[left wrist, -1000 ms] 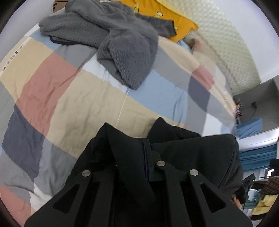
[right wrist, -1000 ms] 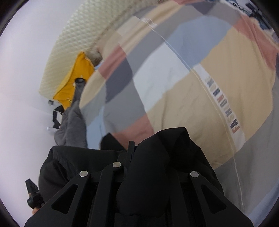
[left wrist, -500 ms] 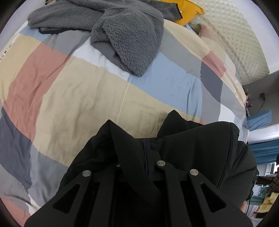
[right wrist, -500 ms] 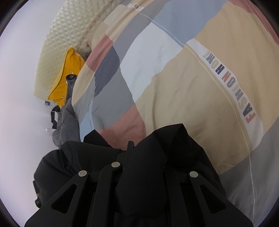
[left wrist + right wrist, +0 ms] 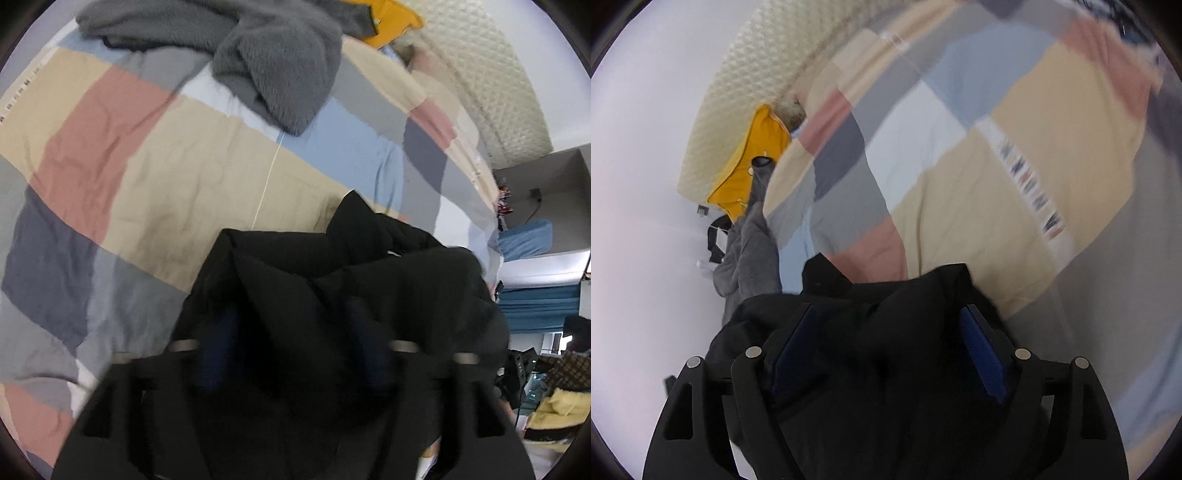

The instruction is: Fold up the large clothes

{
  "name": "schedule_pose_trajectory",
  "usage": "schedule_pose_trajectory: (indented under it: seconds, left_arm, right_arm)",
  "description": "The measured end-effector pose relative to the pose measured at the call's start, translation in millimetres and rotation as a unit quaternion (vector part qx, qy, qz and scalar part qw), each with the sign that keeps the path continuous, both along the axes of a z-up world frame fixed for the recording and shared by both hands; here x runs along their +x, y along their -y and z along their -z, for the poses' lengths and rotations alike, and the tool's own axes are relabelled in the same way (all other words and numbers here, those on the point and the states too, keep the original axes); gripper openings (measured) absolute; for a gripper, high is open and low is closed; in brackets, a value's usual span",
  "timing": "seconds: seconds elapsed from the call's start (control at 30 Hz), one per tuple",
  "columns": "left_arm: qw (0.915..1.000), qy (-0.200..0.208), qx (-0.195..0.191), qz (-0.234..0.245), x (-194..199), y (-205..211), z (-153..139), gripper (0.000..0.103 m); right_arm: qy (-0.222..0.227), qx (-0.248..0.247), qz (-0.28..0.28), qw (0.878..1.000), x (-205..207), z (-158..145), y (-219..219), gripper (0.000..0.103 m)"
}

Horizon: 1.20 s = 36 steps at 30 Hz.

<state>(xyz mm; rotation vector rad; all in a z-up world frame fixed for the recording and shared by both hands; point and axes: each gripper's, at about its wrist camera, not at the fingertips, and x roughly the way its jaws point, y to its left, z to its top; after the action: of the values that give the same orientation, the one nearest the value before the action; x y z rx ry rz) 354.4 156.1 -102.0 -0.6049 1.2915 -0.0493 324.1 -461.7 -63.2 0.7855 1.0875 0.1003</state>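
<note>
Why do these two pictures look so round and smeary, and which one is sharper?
Both are fisheye views, so the patchwork bedspread bulges inside a dark circular rim. The left wrist view is smeared by motion, most of all near the black garment at the bottom. The right wrist view is sharper up close, but the lettering on the bedspread is streaked. Light is soft and even in both.

Left tongs (image 5: pixel 295 332) motion-blurred, pads barely visible; black garment (image 5: pixel 886 369) cut by lower edge; quilt lettering (image 5: pixel 1032 192) unreadable
</note>
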Motion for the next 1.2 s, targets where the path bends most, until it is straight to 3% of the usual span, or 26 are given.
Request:
schedule_pose_trajectory:
  seconds: [0.1, 0.2, 0.3, 0.4, 0.53, 0.6, 0.63, 0.73, 0.8, 0.87, 1.0, 1.1, 1.2]
  left_arm:
    - [0.9973, 0.054, 0.047, 0.014, -15, 3, -33, 0.078]
    - [0.9847, 0.135, 0.097, 0.053, -30, 27, -67, 0.078]
    - [0.9675, 0.197, 0.126, 0.095, -45, 68, -82, 0.078]
    - [0.9553, 0.231, 0.147, 0.112, -49, 104, -74, 0.078]
    - [0.9409, 0.236, 0.197, 0.143, -35, 143, -37, 0.078]
    - [0.9276, 0.243, 0.234, 0.160, -27, 162, -13, 0.078]
    - [0.9127, 0.264, 0.271, 0.154, -27, 169, -5, 0.078]
    - [0.8768, 0.308, 0.332, 0.161, -28, 186, 11, 0.078]
    - [0.8701, 0.319, 0.342, 0.155, -25, 187, 15, 0.078]
    - [0.8768, 0.315, 0.330, 0.152, -14, 184, 19, 0.078]
    - [0.9054, 0.283, 0.283, 0.142, 16, 173, 30, 0.078]
    - [0.9161, 0.270, 0.266, 0.132, 26, 173, 39, 0.078]
    - [0.9196, 0.262, 0.263, 0.129, 32, 173, 43, 0.078]
  right_arm:
    - [0.035, -0.066, -0.018, 0.997, -12, -43, -8, 0.080]
    - [0.081, -0.132, -0.048, 0.987, -20, -77, -35, 0.080]
    - [0.118, -0.160, -0.078, 0.977, -25, -91, -75, 0.080]
    - [0.145, -0.174, -0.099, 0.969, -29, -84, -112, 0.080]
    - [0.148, -0.208, -0.139, 0.957, -29, -50, -156, 0.080]
    - [0.151, -0.219, -0.157, 0.951, -26, -27, -175, 0.080]
    - [0.148, -0.226, -0.160, 0.949, -24, -16, -182, 0.079]
    - [0.158, -0.227, -0.138, 0.951, -20, 6, -191, 0.080]
    - [0.173, -0.237, -0.121, 0.948, -13, 12, -194, 0.080]
    - [0.175, -0.240, -0.115, 0.948, -3, 17, -195, 0.080]
    - [0.172, -0.244, -0.111, 0.948, 18, 26, -196, 0.082]
    - [0.167, -0.250, -0.115, 0.947, 33, 32, -202, 0.083]
    - [0.159, -0.257, -0.121, 0.946, 38, 36, -205, 0.083]
